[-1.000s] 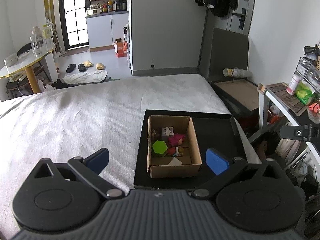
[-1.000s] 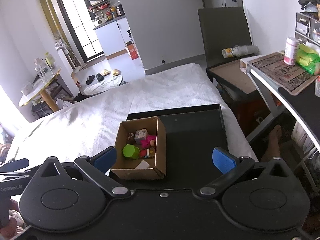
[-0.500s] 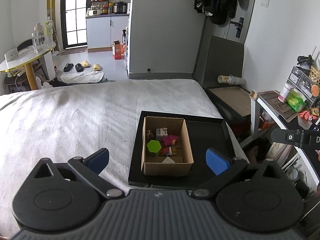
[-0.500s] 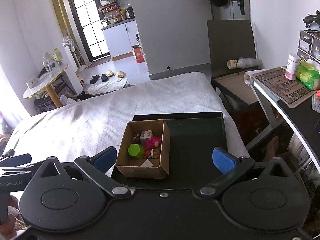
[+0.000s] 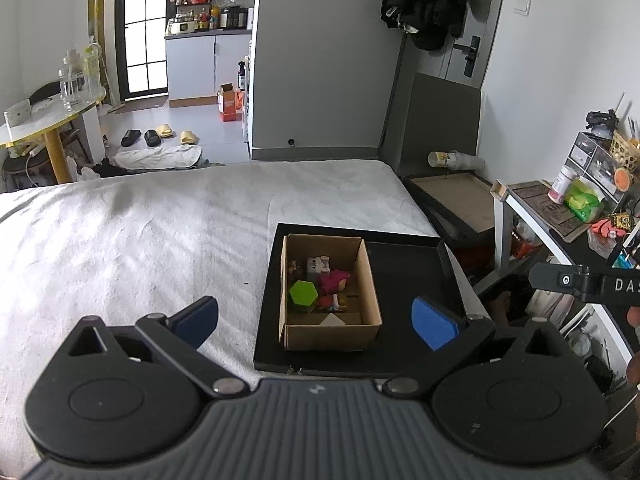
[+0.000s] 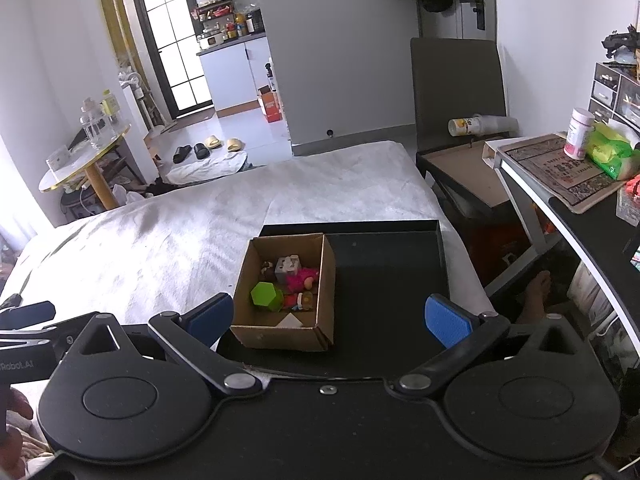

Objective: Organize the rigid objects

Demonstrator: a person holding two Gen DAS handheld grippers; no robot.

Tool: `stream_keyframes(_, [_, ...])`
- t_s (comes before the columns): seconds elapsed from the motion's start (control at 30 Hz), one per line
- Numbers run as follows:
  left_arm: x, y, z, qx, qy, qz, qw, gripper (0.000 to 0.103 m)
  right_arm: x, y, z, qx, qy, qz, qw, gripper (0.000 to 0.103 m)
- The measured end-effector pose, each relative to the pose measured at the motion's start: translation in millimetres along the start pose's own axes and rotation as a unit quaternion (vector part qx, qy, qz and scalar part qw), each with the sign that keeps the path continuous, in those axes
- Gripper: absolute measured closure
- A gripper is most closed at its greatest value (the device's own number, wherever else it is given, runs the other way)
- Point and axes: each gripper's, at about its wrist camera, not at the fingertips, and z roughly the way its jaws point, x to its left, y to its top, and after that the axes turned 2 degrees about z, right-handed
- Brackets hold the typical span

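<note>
1. The left gripper (image 5: pixel 315 322) is held above the near edge of the bed (image 5: pixel 140 240), its blue pads (image 5: pixel 197 320) spread wide with nothing between them and touching nothing.
2. Ahead of it and a little below sits the cardboard box (image 5: pixel 328 332), in the left part of a black tray (image 5: pixel 408 280) lying on the bed's white cover. From the left wrist view the box falls in the gap between the two pads, nearer the right one, but well beyond their tips.
3. Inside the box lie small toys: a green hexagonal block (image 5: pixel 303 295), a pink figure (image 5: pixel 334 280), a grey cube-like piece (image 5: pixel 316 266) and a white triangular piece (image 5: pixel 331 321) against the near wall. They are packed close; I cannot tell which touch.
4. The right part of the tray is bare black surface.
5. The right gripper (image 6: pixel 329 318) is also held high, fingers (image 6: pixel 448 320) fully apart, gripping nothing. In its view the box (image 6: pixel 280 332) lies just beyond the left pad, the green block (image 6: pixel 267 296) showing inside.
</note>
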Motion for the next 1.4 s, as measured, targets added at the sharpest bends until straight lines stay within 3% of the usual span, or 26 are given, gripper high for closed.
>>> stream_keyframes(1.4, [-4.0,5.5,0.3,0.002,0.001,0.004,1.0,0.001,-6.3,-2.9,1.6,0.018,-0.007,-0.003,1.0,0.0])
